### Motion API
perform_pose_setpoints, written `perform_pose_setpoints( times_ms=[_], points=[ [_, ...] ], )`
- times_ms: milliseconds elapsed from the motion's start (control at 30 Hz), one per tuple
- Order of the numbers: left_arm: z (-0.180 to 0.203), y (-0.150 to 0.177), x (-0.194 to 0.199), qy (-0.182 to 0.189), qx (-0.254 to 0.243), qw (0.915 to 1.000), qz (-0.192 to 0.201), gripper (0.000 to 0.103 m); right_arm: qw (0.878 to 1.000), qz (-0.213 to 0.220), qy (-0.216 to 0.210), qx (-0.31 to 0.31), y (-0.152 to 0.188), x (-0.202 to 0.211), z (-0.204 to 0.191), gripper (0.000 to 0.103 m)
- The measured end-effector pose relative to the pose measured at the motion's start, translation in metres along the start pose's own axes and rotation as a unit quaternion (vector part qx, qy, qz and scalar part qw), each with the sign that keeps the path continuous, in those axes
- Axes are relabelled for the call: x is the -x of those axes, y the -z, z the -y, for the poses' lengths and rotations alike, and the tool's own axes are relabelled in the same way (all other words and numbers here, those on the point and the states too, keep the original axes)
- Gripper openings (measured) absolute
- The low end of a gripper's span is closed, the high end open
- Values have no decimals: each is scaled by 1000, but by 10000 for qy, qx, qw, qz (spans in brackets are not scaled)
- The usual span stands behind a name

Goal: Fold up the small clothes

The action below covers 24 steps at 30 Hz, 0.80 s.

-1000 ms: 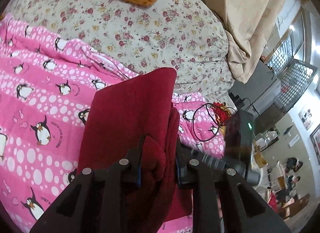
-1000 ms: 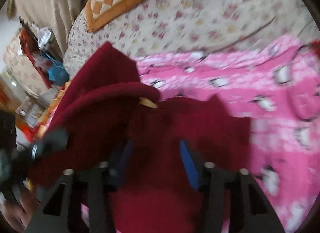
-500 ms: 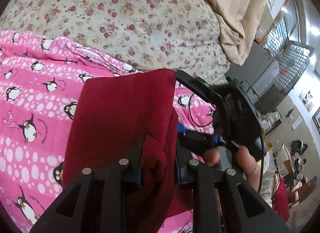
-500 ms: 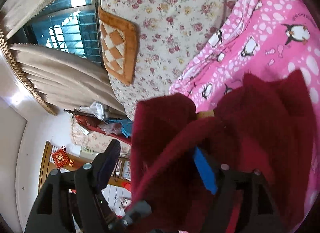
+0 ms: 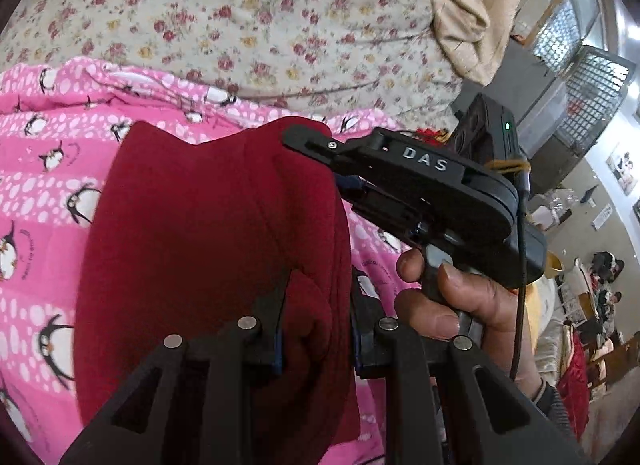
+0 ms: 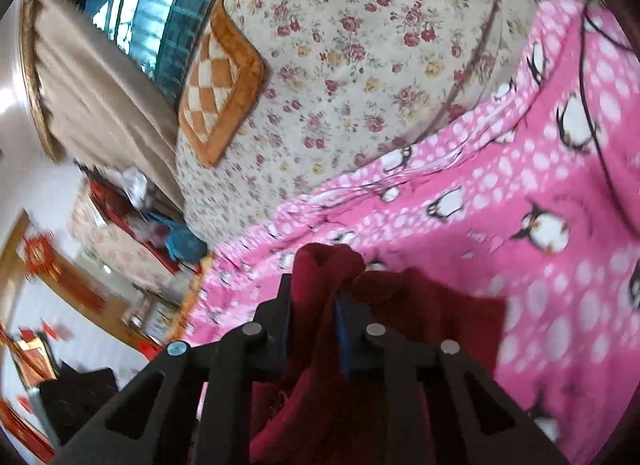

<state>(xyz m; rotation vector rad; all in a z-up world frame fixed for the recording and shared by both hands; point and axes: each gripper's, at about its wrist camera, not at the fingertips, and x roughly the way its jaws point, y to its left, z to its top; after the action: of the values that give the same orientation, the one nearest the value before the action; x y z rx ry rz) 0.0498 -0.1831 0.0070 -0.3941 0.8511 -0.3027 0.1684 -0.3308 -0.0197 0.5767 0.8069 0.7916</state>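
Maroon garment (image 5: 208,225) edges in both tongs (image 5: 316,305) (image 6: 312,305).

We note one garment (image 5: 192,233): small, dark red, soft fleecy fabric. State: doubled over, thick rounded fold along right edge in left wrist view, upper corners bunched. Pose: draped over pink penguin-print blanket (image 5: 36,185), lower edge gathered. In right wrist view we see garment (image 6: 420,317) bunched, one corner raised.

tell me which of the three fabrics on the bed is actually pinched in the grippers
The dark red fleece garment: both grippers clamp it. The pink penguin-print blanket and floral cream bedcover just lie underneath.
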Motion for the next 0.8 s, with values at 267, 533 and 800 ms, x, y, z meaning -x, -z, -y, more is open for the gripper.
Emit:
perform_pose_setpoints(
  times_ms=[267,533,800],
  points=[
    [6,3,-34,-181,139,9997,-53,9,9983,-427,400,-3,-8,-29,44,17],
    [8,5,-29,-43,290,9995,-111,18,9960,-551,424,-557,-2,-30,73,29],
    [7,24,32,660,434,9962,-361,19,9956,497,639,-466,-1,59,33,52]
  ],
)
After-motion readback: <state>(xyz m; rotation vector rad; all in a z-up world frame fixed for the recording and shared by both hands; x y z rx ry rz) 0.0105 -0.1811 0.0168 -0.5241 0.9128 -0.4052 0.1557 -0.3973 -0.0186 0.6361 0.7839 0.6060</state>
